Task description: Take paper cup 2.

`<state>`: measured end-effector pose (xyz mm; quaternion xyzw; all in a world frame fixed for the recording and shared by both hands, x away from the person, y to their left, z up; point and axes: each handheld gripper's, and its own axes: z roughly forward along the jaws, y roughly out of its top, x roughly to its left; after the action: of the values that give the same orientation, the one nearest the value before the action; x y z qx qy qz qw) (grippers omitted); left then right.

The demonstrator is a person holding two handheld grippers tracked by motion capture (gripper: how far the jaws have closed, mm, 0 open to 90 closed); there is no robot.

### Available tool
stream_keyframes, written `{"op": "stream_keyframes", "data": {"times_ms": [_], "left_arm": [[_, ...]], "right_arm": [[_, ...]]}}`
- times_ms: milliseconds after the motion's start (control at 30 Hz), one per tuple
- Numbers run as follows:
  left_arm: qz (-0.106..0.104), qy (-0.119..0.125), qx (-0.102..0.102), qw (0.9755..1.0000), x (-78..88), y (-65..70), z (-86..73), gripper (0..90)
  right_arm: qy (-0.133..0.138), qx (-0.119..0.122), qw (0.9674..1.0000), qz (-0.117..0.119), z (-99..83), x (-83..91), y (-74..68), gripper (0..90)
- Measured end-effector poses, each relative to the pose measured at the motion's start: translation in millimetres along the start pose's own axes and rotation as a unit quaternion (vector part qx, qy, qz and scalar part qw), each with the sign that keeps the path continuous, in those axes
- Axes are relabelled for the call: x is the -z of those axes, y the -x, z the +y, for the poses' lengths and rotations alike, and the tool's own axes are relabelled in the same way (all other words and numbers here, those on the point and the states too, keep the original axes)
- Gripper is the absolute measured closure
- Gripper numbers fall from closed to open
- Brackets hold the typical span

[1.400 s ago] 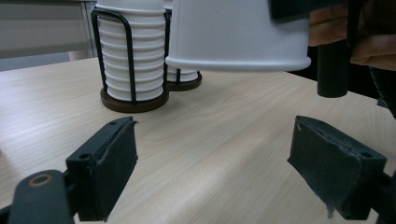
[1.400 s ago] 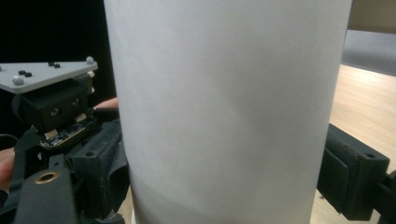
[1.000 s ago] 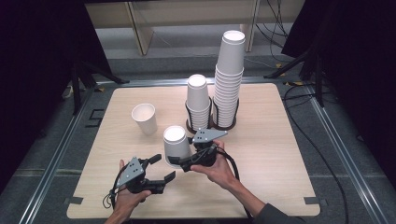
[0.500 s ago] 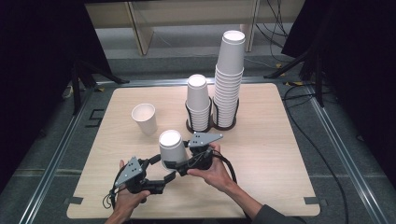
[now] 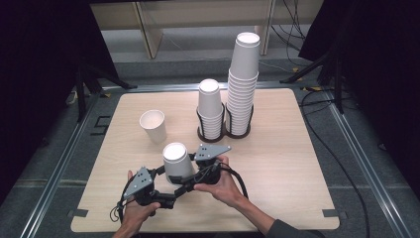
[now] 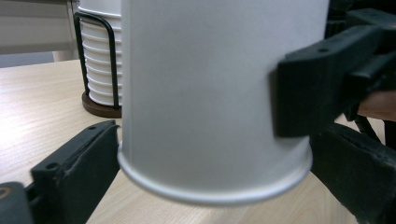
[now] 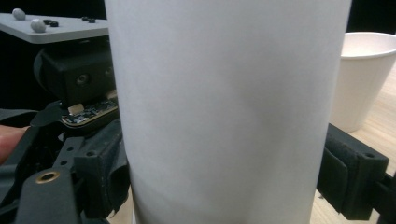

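Observation:
A white paper cup (image 5: 177, 159), rim down, is held low over the table's front. My right gripper (image 5: 187, 172) comes in from the right and is shut on it; in the right gripper view (image 7: 224, 182) its jaws press both sides of the cup (image 7: 229, 107). My left gripper (image 5: 172, 189) reaches in from the lower left. Its jaws have just been opening and now stand wide on either side of the cup's rim (image 6: 215, 182), not pressing it. The right gripper's finger (image 6: 317, 88) shows against the cup wall in the left gripper view.
A single upright cup (image 5: 153, 126) stands left of centre, also in the right gripper view (image 7: 369, 79). At the back a black wire holder (image 5: 225, 133) carries a short cup stack (image 5: 210, 106) and a tall stack (image 5: 243, 84). The wooden table (image 5: 292, 163) ends close below the hands.
The right gripper has carried the upturned cup forward and left, toward the left gripper. The left gripper's jaws have spread from nearly shut to wide around the cup.

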<state>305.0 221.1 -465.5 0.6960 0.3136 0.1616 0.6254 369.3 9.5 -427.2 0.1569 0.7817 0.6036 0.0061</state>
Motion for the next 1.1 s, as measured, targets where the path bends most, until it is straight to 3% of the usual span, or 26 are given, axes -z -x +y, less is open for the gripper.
{"op": "stream_keyframes", "data": {"times_ms": [33,133,200,233,300,333,367,400,467,500,600,933,1000,1033,1067,1100], "left_arm": [[0.007,-0.011,-0.002,0.9999,1.3,0.3,0.6,1.3],[0.006,-0.013,-0.004,0.9999,0.7,0.3,0.5,0.4],[0.006,-0.013,-0.001,0.9999,0.4,0.8,0.3,0.0],[0.006,-0.014,-0.002,0.9999,0.3,0.8,0.2,0.0],[0.003,-0.009,0.000,1.0000,-0.8,0.9,-0.3,0.0],[0.000,-0.004,0.002,1.0000,-1.7,0.8,-0.7,0.0],[0.006,-0.014,-0.001,0.9999,0.1,1.3,0.1,0.0],[0.006,-0.014,-0.001,0.9999,0.1,1.3,0.1,0.0],[0.006,-0.014,-0.001,0.9999,0.2,1.3,0.1,0.0],[0.005,-0.012,0.000,0.9999,0.2,1.6,0.2,0.0],[0.004,-0.010,-0.001,0.9999,0.7,1.6,0.6,0.3],[0.005,-0.005,-0.003,1.0000,2.5,3.2,1.2,1.2],[-0.001,0.008,-0.002,1.0000,1.1,3.3,0.9,1.7],[0.007,-0.004,-0.005,1.0000,3.3,4.2,2.1,2.4],[0.006,-0.005,-0.009,0.9999,3.4,3.9,2.5,2.9],[0.006,-0.004,-0.012,0.9999,3.6,3.9,2.6,3.3]], "right_arm": [[0.000,0.005,1.0000,0.000,0.2,-0.3,-1.0,16.6],[-0.002,-0.002,1.0000,0.005,0.0,-1.7,-3.7,16.6],[0.012,0.010,0.9999,0.006,-0.4,-4.1,-3.6,16.6],[0.003,0.010,0.9999,0.004,0.0,-3.1,-4.1,16.6],[0.006,0.001,0.9998,0.018,-0.6,-5.1,-5.7,16.6],[0.008,0.000,0.9999,0.011,-1.0,-5.0,-6.4,16.6],[0.007,-0.001,1.0000,0.005,-1.2,-5.2,-7.3,16.6],[-0.002,-0.003,1.0000,0.008,-0.9,-4.1,-7.5,16.6],[0.006,0.008,0.9998,0.014,-1.2,-6.1,-6.7,16.6],[0.006,0.001,0.9998,0.020,-1.5,-6.7,-7.7,16.6],[0.003,0.012,0.9998,0.013,-1.4,-6.7,-7.8,16.6],[0.010,0.001,0.9995,0.028,-2.2,-8.4,-9.4,16.1],[0.015,0.002,0.9995,0.026,-1.8,-7.9,-8.4,15.4],[0.013,0.003,0.9997,0.022,-1.2,-6.6,-7.8,14.8],[0.009,-0.005,0.9996,0.026,-0.9,-6.1,-8.3,14.5],[0.011,0.003,0.9997,0.022,-0.4,-6.0,-7.6,14.2]]}}
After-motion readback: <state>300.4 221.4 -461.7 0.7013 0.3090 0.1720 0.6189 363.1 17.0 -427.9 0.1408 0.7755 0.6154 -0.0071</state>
